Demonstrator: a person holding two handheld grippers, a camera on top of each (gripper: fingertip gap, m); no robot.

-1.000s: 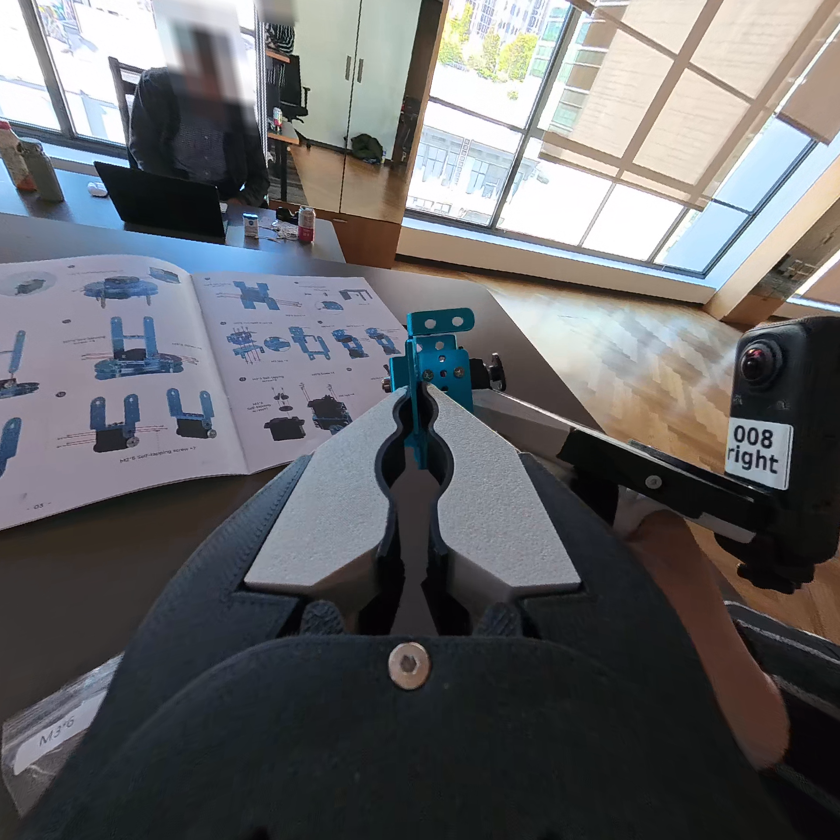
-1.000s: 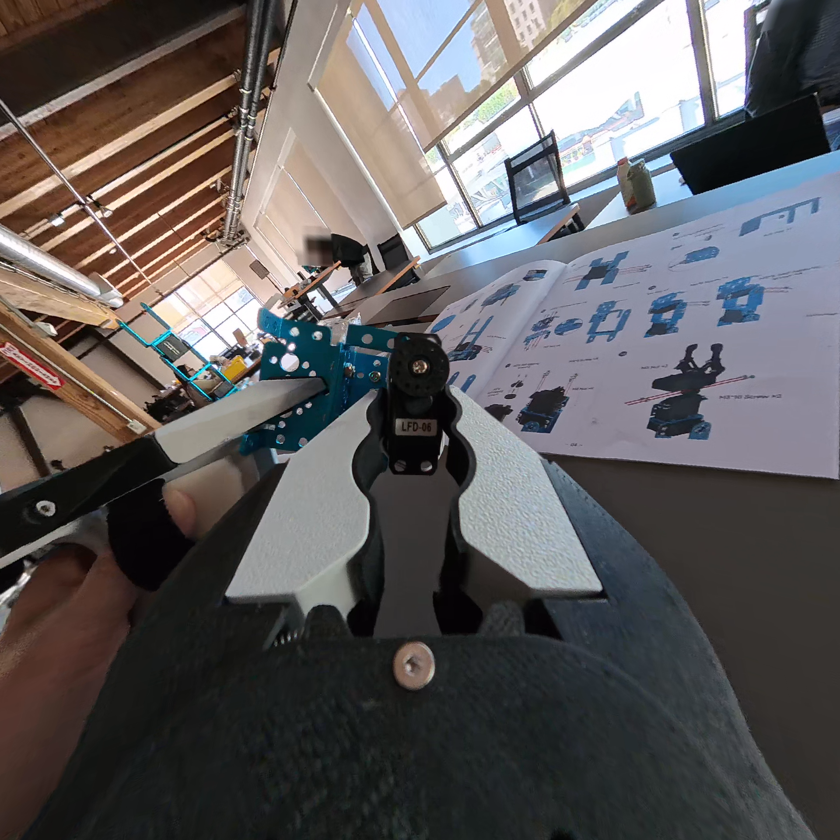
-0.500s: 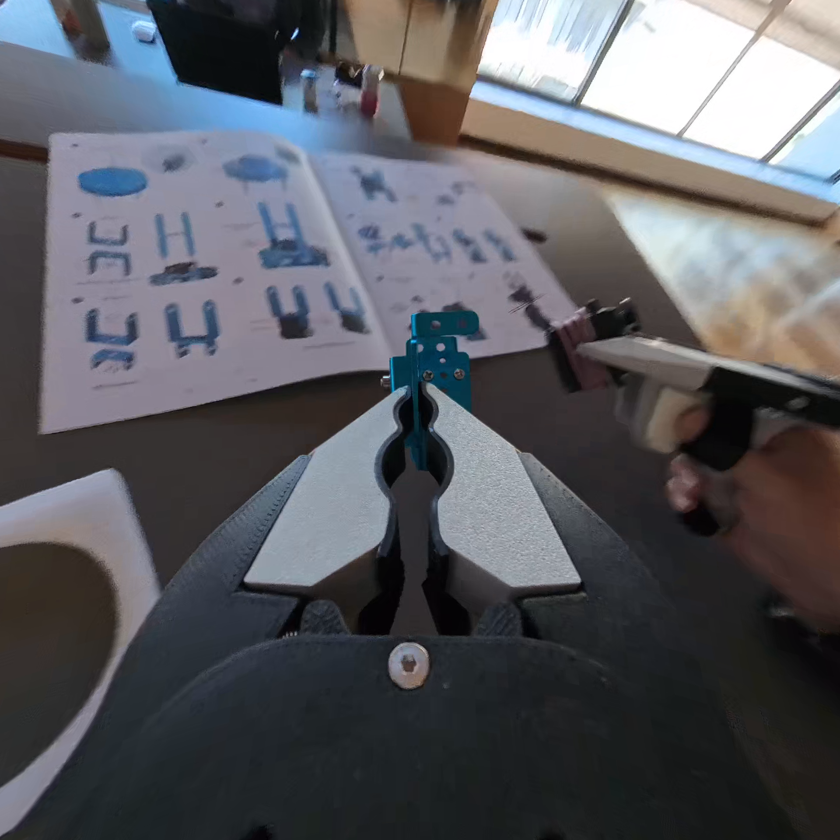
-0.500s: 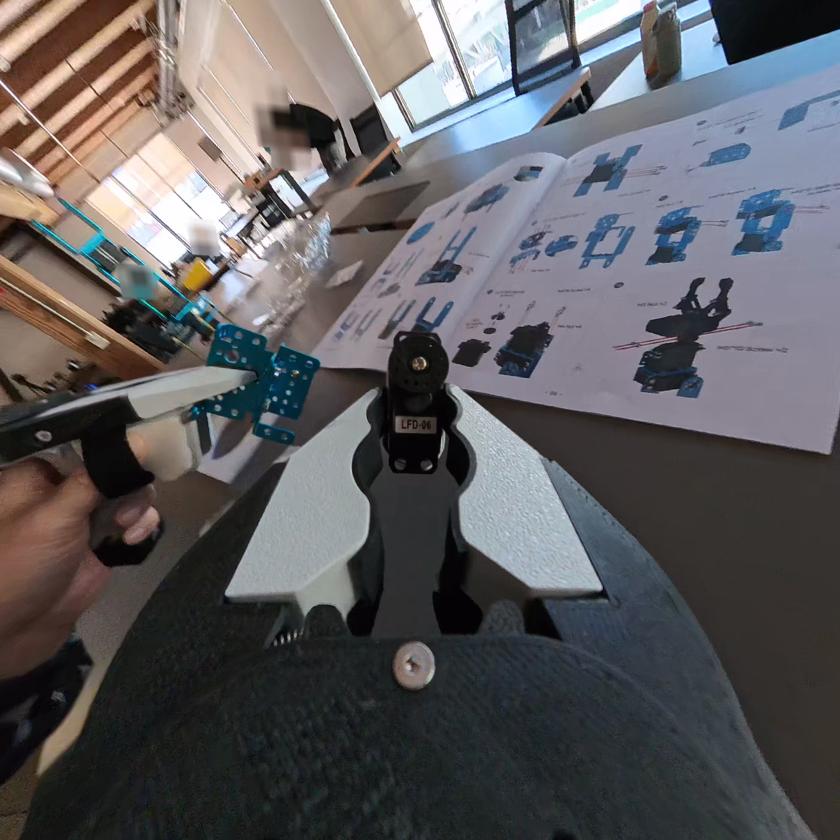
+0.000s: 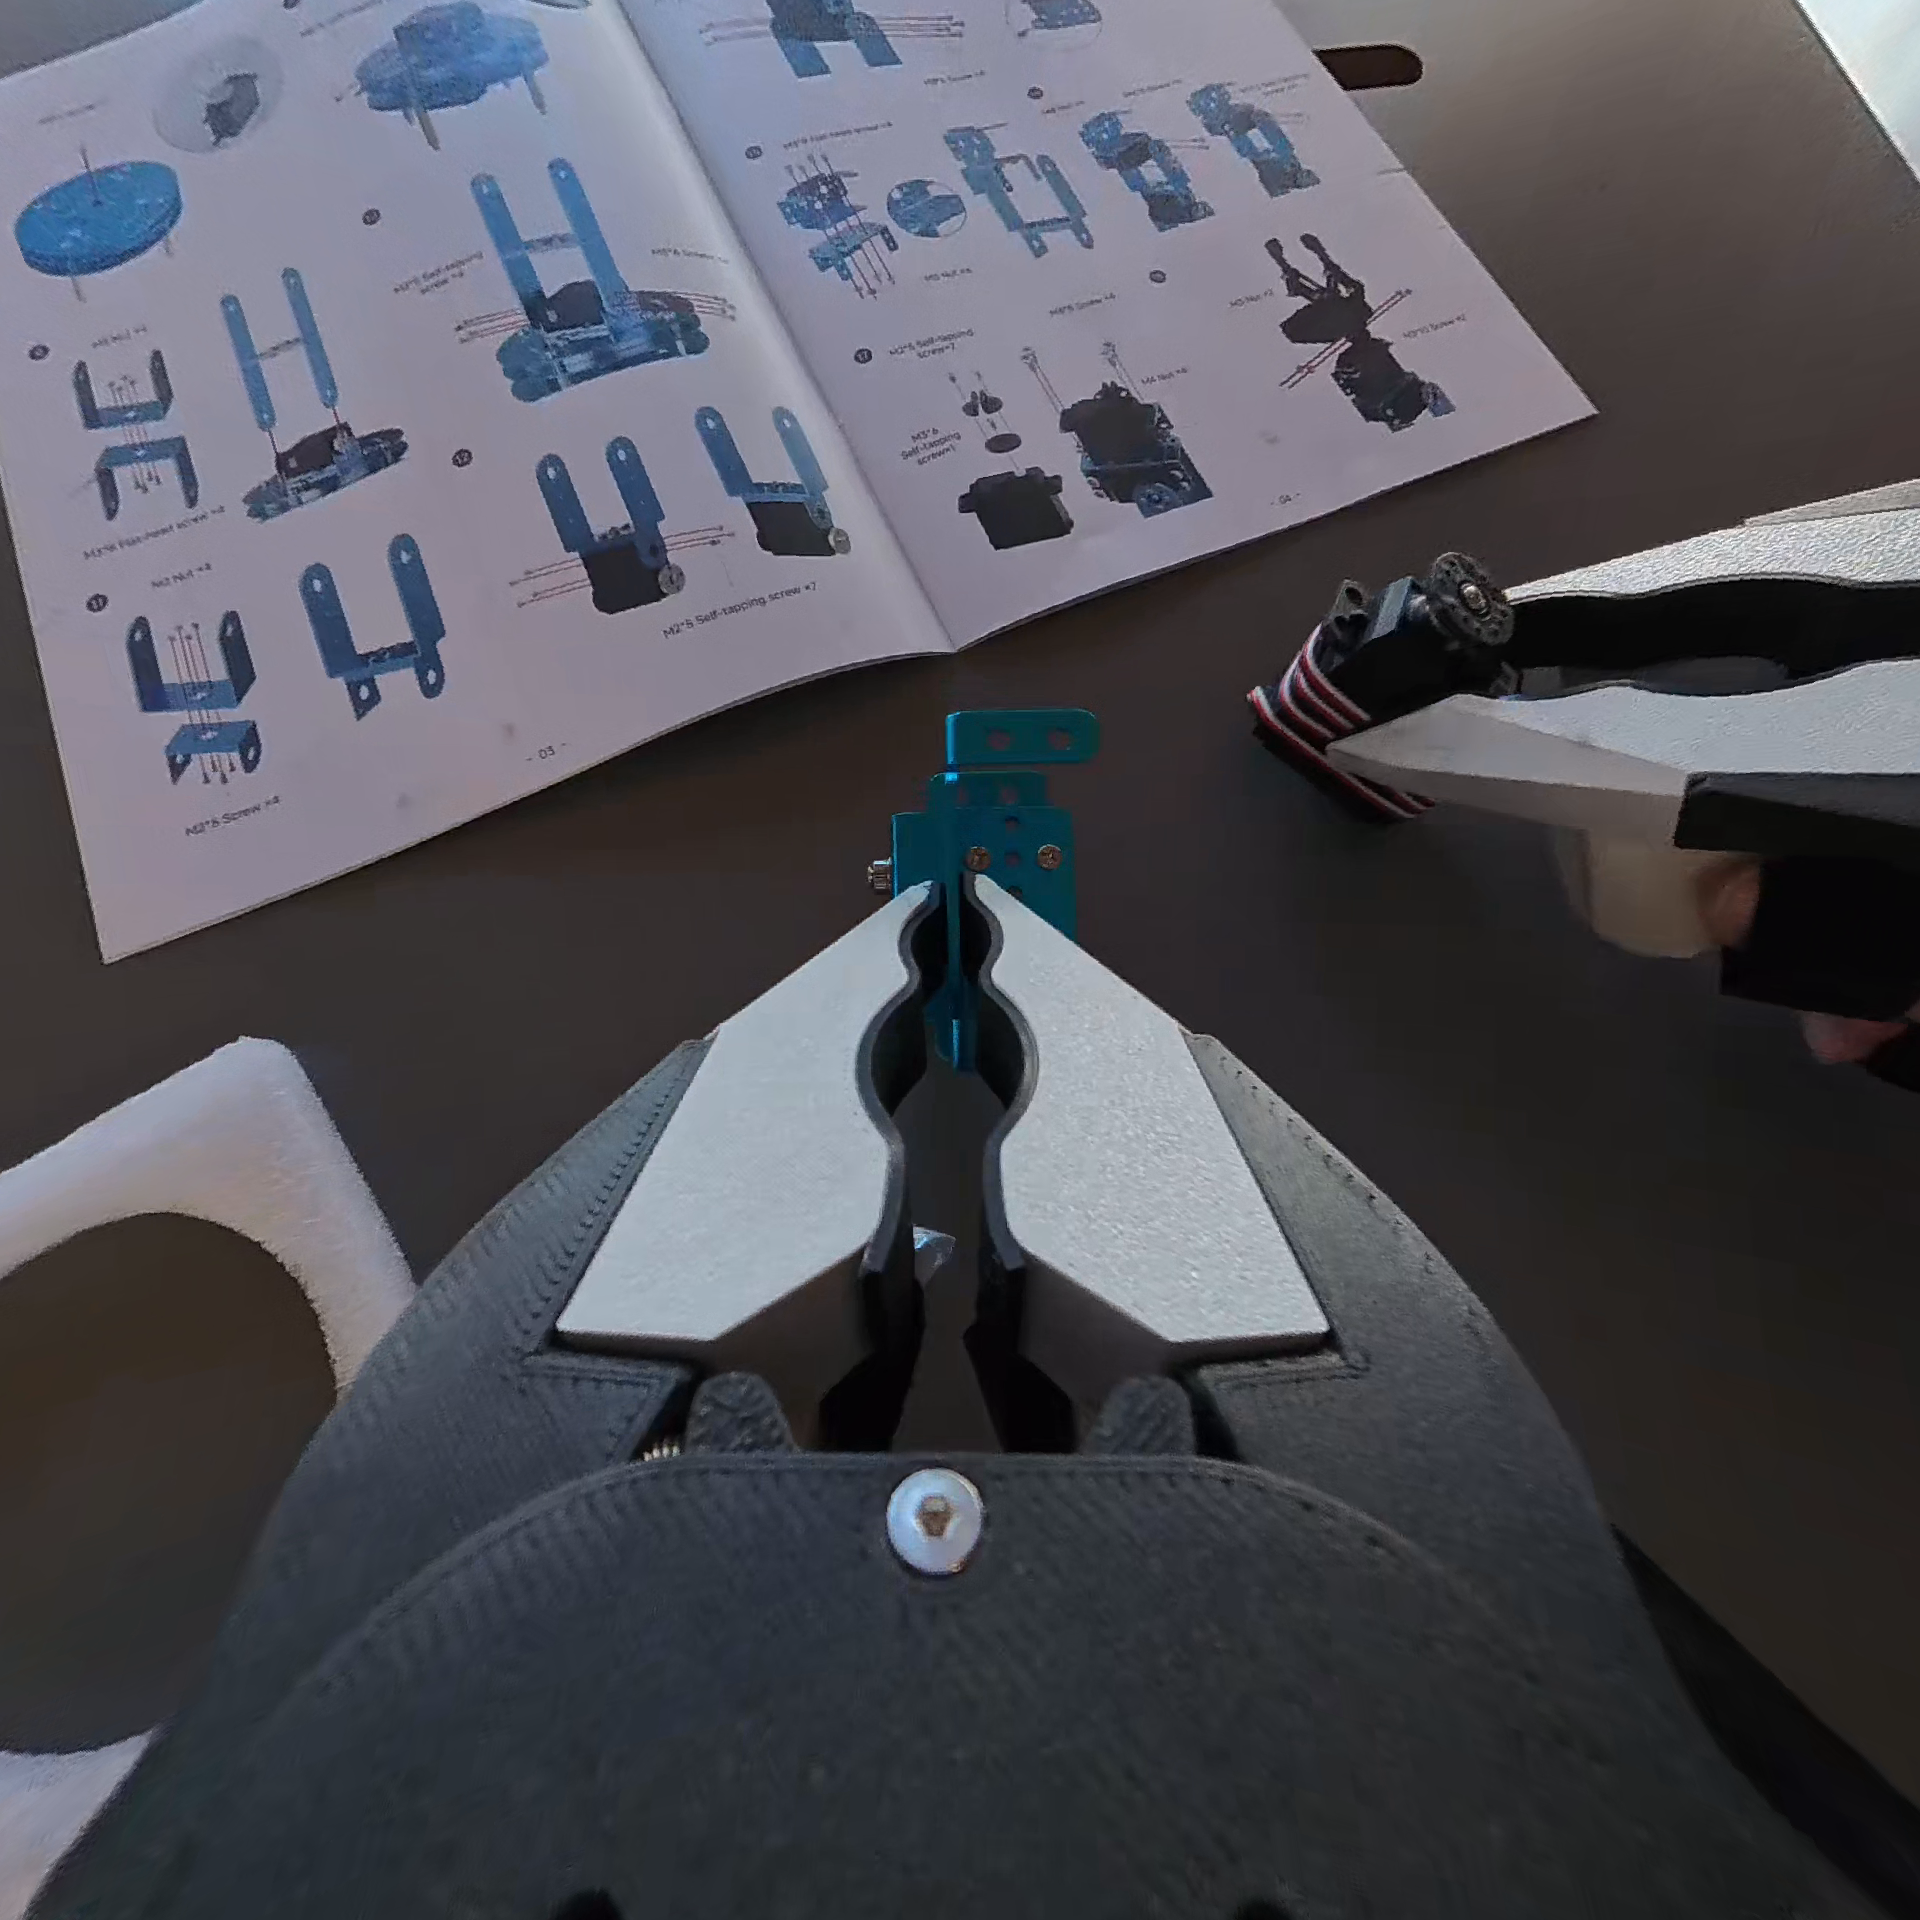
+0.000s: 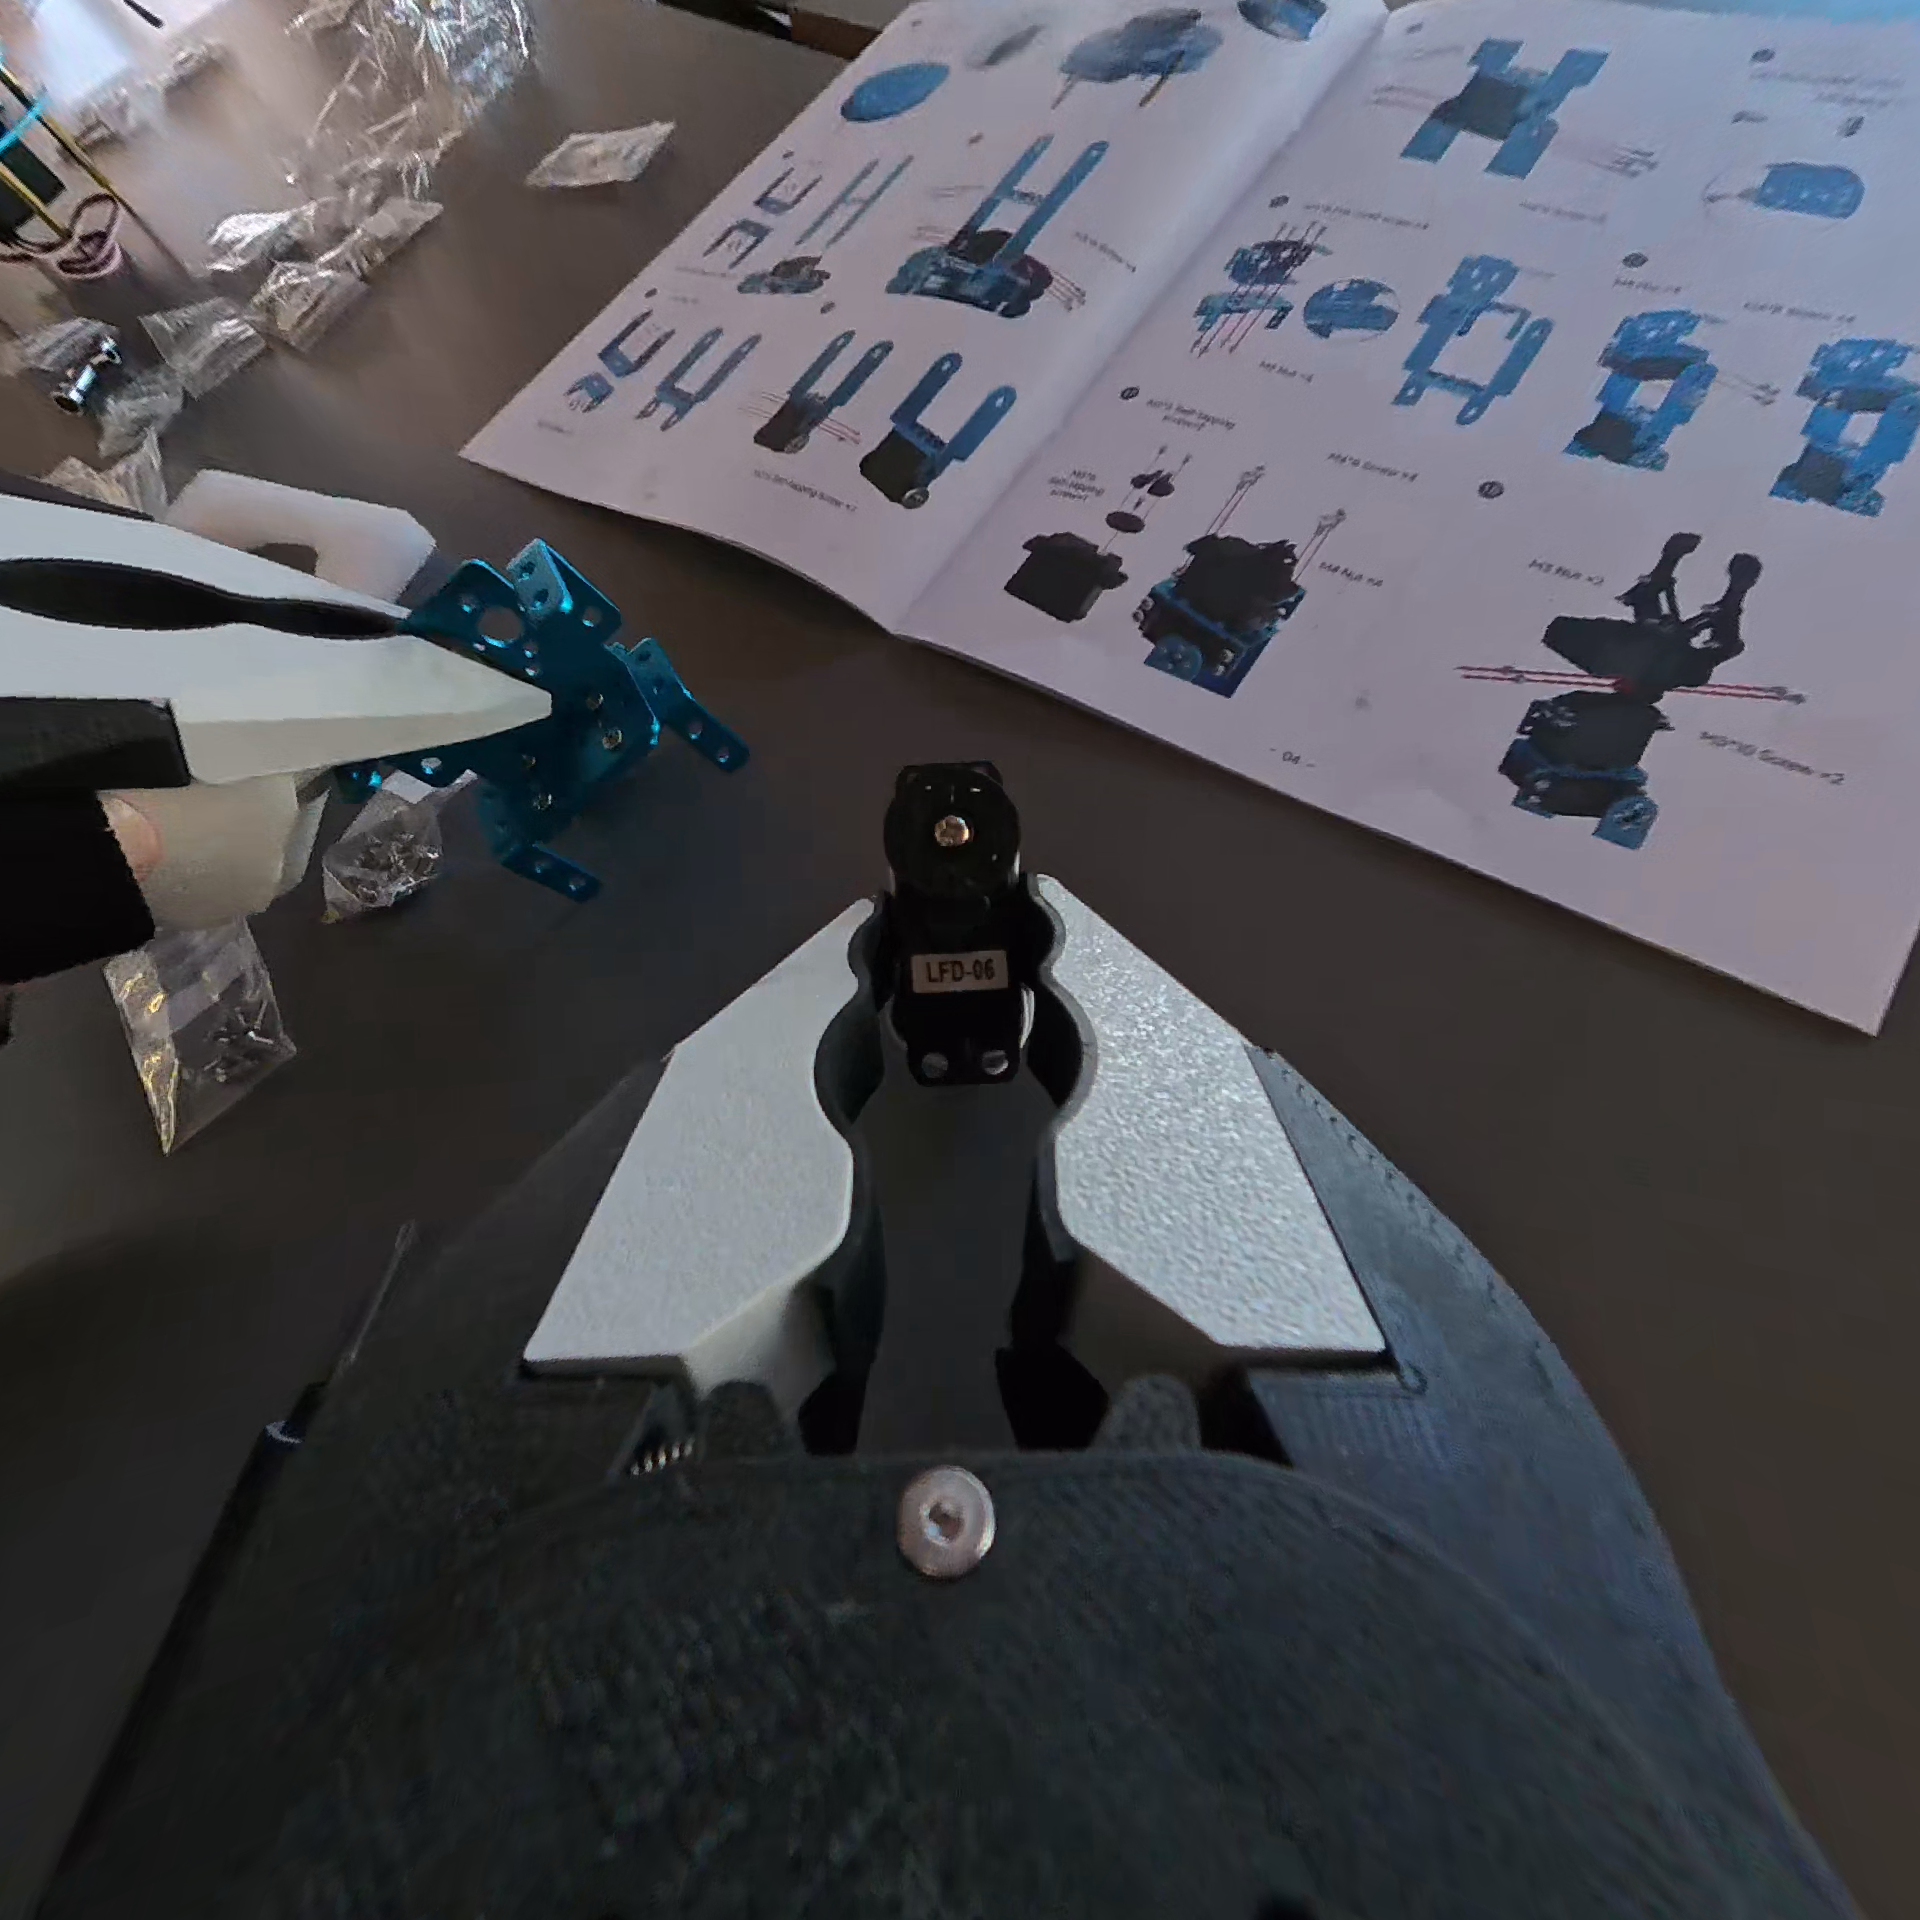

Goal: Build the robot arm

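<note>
Blue anodised metal, a perforated bracket assembly (image 5: 992,831), is pinched at its thin edge between the closed fingertips of the left gripper (image 5: 951,894), held above the dark worktop (image 5: 1455,1195). In the right wrist view the same bracket assembly (image 6: 551,707) shows several drilled plates and projecting tabs, with the left gripper (image 6: 520,675) coming in from the left edge. The right gripper (image 6: 956,925) is clamped on a small black servo motor (image 6: 954,914), its round horn with a centre screw pointing away from the camera and a white label on its body. From the left wrist view the servo motor (image 5: 1423,634) sits in the right gripper (image 5: 1455,686), with a banded red, white and black wire bundle (image 5: 1314,696) beneath it. The two held parts are near each other but apart. An open instruction booklet (image 5: 727,364) lies flat beyond both. White foam packing (image 5: 239,1143) lies at lower left, and small clear bags of screws (image 6: 197,1008) rest near the bracket.
</note>
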